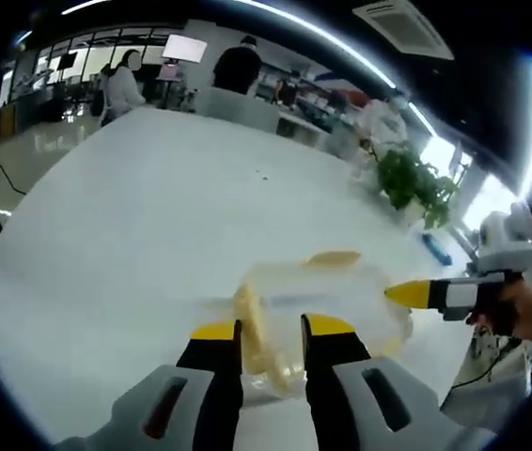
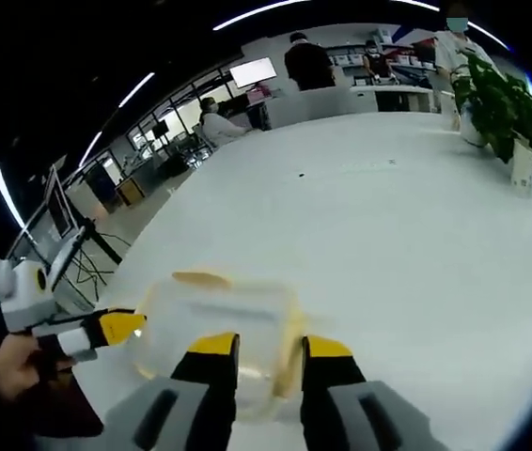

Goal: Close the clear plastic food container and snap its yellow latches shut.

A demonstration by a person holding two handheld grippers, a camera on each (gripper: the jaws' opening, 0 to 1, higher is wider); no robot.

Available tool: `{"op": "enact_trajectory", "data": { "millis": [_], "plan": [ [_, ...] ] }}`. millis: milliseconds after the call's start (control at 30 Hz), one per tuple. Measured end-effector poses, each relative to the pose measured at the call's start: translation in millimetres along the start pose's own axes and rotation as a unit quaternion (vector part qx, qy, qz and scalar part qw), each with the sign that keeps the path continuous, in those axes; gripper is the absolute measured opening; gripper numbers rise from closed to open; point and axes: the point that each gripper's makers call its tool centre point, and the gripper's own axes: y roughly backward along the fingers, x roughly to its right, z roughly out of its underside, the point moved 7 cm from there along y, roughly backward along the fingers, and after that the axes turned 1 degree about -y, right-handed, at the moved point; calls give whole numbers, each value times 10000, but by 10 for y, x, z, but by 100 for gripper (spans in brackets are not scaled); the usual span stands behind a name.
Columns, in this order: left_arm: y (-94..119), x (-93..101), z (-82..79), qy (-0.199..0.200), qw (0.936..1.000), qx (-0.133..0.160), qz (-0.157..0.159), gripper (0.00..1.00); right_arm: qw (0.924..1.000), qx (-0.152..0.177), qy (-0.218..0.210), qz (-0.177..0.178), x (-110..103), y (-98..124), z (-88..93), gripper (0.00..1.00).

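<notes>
Now the clear plastic food container (image 1: 318, 301) sits on the white worktop (image 1: 153, 216), flanked by both claws: left claw (image 1: 273, 331) and right claw (image 2: 271, 349) parted around opposite yellow latches, seemingly ready to press.

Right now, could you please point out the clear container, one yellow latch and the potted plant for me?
clear container (image 2: 219, 319), right gripper view, on its clear lid.
yellow latch (image 1: 333, 257), left gripper view, on the far-side latch's middle.
potted plant (image 1: 414, 183), left gripper view, on its leaves.
</notes>
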Motion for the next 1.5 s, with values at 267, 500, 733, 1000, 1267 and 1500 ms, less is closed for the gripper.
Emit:
{"op": "enact_trajectory", "data": {
  "millis": [267, 500, 733, 1000, 1267, 1500],
  "plan": [
    [6, -1, 4, -140, 9999, 67, -75, 20, 9999, 56, 72, 85, -33, -17, 6, 22],
    [7, -9, 3, -152, 9998, 76, -60, 20, 9999, 91, -23, 69, -32, -12, 14, 21],
    [4, -26, 0, -122, 9999, 70, -2, 19, 9999, 115, -114, 19, -24, -17, 13, 21],
    [7, -71, 29, 593, 9978, 299, -34, 17, 9998, 117, -175, 3, -21, -31, 17, 20],
    [5, -35, 33, 506, 9980, 348, -163, 17, 9998, 172, -86, 13, -12, -33, 16, 21],
    [16, -18, 47, 480, 9971, 509, -316, 19, 9992, 334, -102, 188, -35, -22, 28, 23]
  ]
}}
